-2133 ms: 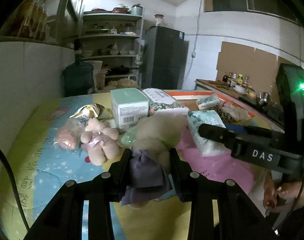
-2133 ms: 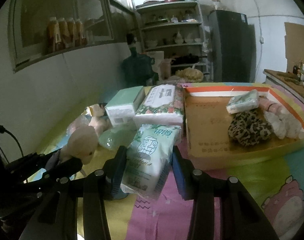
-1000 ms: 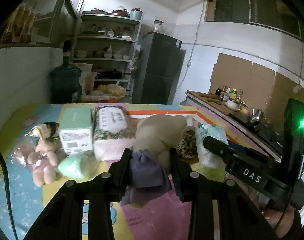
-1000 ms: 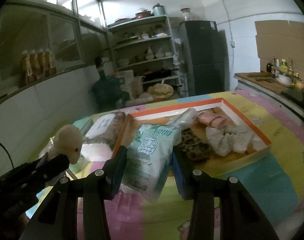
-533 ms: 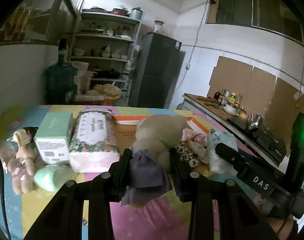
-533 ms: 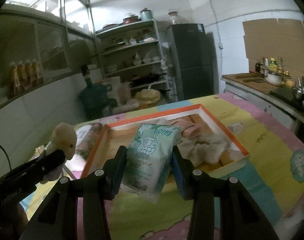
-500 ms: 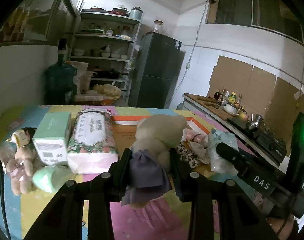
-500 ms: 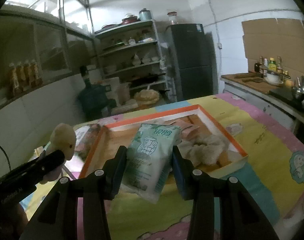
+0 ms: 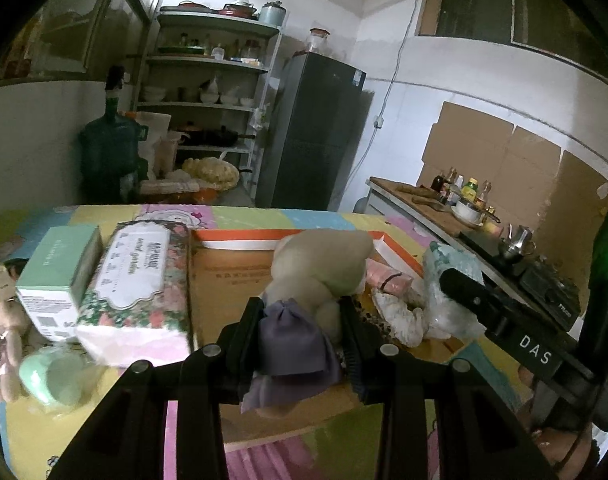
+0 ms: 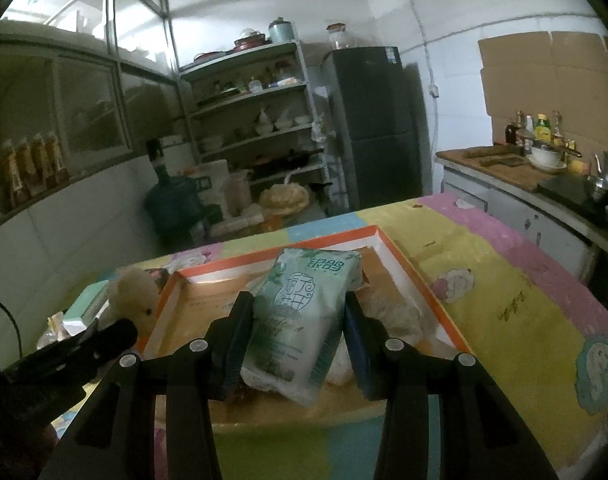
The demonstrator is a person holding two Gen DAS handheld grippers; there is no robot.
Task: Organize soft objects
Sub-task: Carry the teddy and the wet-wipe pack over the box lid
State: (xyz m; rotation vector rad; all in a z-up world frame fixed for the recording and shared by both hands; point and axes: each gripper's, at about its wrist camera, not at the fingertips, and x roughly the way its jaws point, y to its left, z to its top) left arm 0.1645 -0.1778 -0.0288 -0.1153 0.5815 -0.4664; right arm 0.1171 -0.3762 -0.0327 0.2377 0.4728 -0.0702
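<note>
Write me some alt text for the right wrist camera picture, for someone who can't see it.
The right gripper holds a soft pale green tissue pack in its jaws above a shallow orange-rimmed cardboard tray on a pastel patchwork tablecloth. At left, the left gripper carries a beige plush toy.

We see our left gripper point(image 9: 300, 330): matte black fingers with 4 silver screws; our right gripper point(image 9: 516, 328) reads "DAS", green light glowing.

Left gripper point(image 9: 300, 330), right gripper point(image 10: 294, 332) clamped.
</note>
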